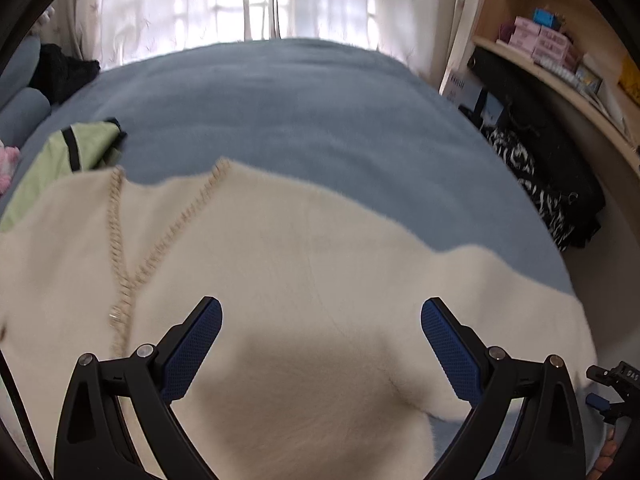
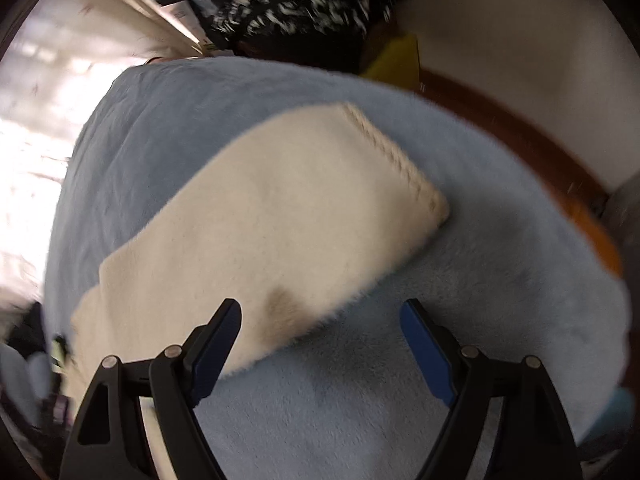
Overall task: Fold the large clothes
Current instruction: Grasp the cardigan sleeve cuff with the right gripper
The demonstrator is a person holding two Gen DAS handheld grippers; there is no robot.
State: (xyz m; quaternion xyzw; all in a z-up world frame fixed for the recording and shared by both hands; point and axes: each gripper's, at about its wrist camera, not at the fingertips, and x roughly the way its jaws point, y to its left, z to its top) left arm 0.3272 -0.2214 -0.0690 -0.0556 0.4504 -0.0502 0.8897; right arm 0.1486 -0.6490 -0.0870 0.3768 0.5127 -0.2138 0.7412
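Observation:
A large cream fuzzy cardigan [image 1: 280,264] with braided trim lies flat on the blue blanket [image 1: 280,112]. My left gripper [image 1: 321,312] is open and empty, hovering over the cardigan's body beside the front opening. In the right wrist view one cream sleeve [image 2: 280,208] with a braided cuff stretches away across the blanket [image 2: 480,240]. My right gripper [image 2: 321,312] is open and empty, above the sleeve's near edge. The right gripper also shows at the far right of the left wrist view [image 1: 612,388].
A green garment with black trim [image 1: 68,160] lies at the cardigan's far left. Dark clothes [image 1: 540,168] are piled beside a wooden shelf [image 1: 560,72] on the right. Curtains [image 1: 240,0] hang behind the bed. A wooden bed edge [image 2: 540,152] runs past the sleeve.

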